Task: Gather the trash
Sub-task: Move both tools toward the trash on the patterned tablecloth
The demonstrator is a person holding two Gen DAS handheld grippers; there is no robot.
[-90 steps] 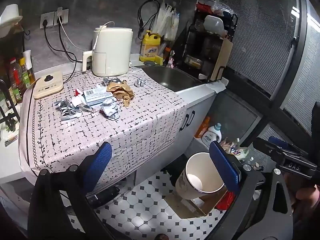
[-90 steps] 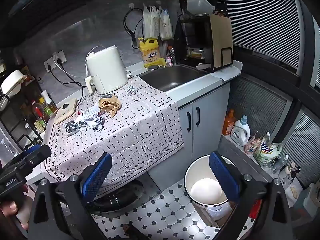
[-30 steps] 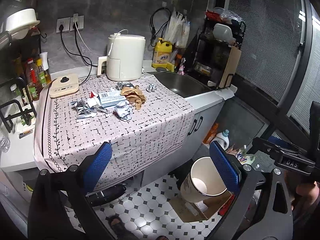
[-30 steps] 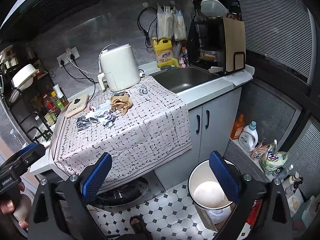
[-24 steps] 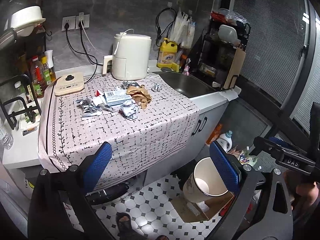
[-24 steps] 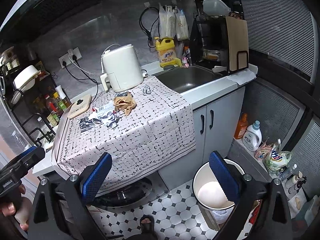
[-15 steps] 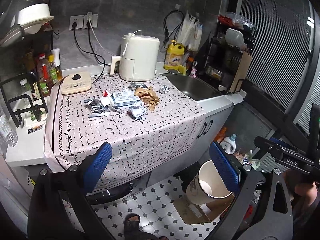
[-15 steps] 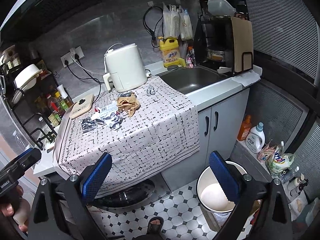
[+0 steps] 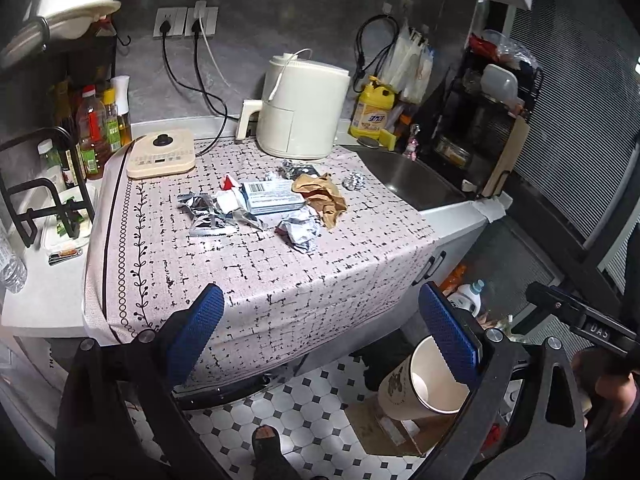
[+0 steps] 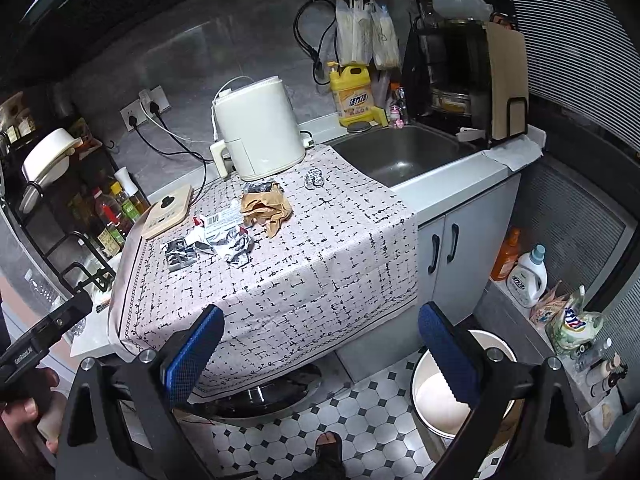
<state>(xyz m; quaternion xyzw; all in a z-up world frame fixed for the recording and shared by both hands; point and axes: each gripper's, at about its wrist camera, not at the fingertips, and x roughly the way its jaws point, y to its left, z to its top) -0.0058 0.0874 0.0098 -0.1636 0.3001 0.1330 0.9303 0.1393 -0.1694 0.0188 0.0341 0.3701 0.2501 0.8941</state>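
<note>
Trash lies in a cluster on the patterned tablecloth (image 9: 248, 272): crumpled brown paper (image 9: 322, 194), a flat printed box (image 9: 272, 197), crumpled foil wrappers (image 9: 208, 216), a crumpled paper wad (image 9: 300, 230) and a small foil ball (image 9: 354, 180). The same cluster shows in the right wrist view, with the brown paper (image 10: 266, 208) and foil ball (image 10: 313, 178). A white bin (image 9: 420, 384) (image 10: 440, 392) stands on the tiled floor by the cabinet. My left gripper (image 9: 320, 320) and right gripper (image 10: 320, 336) are both open, empty, and held back from the counter's front edge.
A white air fryer (image 9: 302, 110), an induction cooker (image 9: 160, 154), oil bottles (image 9: 94, 128) and a sink (image 9: 412, 178) sit at the back and sides. Detergent bottles (image 10: 526, 276) stand on the floor at right. A sandalled foot (image 9: 266, 438) is below.
Both views have pulled back and risen from the counter, so more of the tablecloth, left shelf and floor shows. The trash has not moved. Both grippers stay open.
</note>
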